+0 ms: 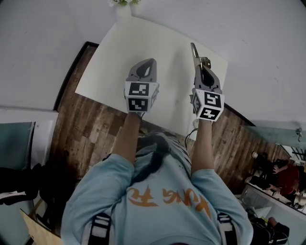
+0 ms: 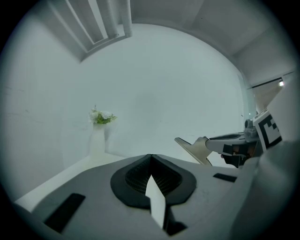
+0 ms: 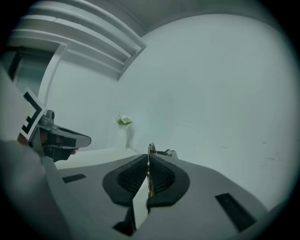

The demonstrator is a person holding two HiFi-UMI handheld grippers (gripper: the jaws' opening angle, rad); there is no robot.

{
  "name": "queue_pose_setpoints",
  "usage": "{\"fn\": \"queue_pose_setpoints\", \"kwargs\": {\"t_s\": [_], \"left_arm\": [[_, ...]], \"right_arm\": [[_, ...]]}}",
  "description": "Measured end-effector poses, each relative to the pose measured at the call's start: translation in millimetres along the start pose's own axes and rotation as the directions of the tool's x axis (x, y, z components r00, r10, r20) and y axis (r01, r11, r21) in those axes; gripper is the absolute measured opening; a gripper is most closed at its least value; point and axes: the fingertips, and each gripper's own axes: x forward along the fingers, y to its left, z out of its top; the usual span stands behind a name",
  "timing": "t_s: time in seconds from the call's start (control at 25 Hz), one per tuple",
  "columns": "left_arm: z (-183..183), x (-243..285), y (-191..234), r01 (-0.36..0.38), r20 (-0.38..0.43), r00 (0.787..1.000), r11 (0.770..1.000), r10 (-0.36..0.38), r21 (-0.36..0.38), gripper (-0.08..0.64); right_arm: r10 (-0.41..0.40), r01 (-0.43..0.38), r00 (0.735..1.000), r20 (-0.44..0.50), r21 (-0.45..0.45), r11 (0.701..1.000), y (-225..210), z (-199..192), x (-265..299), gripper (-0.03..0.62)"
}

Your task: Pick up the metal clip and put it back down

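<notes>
The metal clip (image 1: 196, 53) is a thin shiny strip with a brassy bracket, held up above the white table (image 1: 114, 62). My right gripper (image 1: 204, 71) is shut on it; in the right gripper view the clip (image 3: 150, 157) stands edge-on between the black pads and sticks out past them. From the left gripper view, the clip (image 2: 196, 147) juts leftward out of the right gripper (image 2: 220, 144). My left gripper (image 1: 145, 68) hovers beside it over the table's middle. It is shut, its pads (image 2: 140, 174) meeting with nothing between them.
A small white vase of flowers (image 1: 123, 3) stands at the table's far edge, also in the gripper views (image 2: 99, 117) (image 3: 124, 122). Dark wooden floor (image 1: 81, 134) surrounds the table. White walls rise behind. People sit at the lower right (image 1: 277, 174).
</notes>
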Motion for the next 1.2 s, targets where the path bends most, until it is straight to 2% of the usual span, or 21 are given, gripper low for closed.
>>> {"fn": "queue_pose_setpoints", "kwargs": {"t_s": [0.28,0.64,1.0,1.2], "left_arm": [[-34,-12,-7,-0.006,-0.069,0.998,1.0,0.005,-0.011,0.017],[-83,-39,-2,-0.047,-0.164,0.986,0.999,0.042,-0.027,0.017],[-119,-59,0,-0.084,-0.253,0.965,0.996,0.073,-0.033,0.017],[-144,-63,-2,-0.088,-0.305,0.95,0.995,0.072,-0.04,0.017]], "right_arm": [[0.075,-0.067,0.993,-0.091,0.092,0.994,17,-50,-3,0.021],[0.196,-0.168,0.965,-0.172,0.164,0.972,63,-101,-13,0.023],[0.317,-0.241,0.915,-0.249,0.293,0.925,100,-146,-22,0.023],[0.393,-0.277,0.885,-0.251,0.394,0.876,116,-168,-29,0.022]]}}
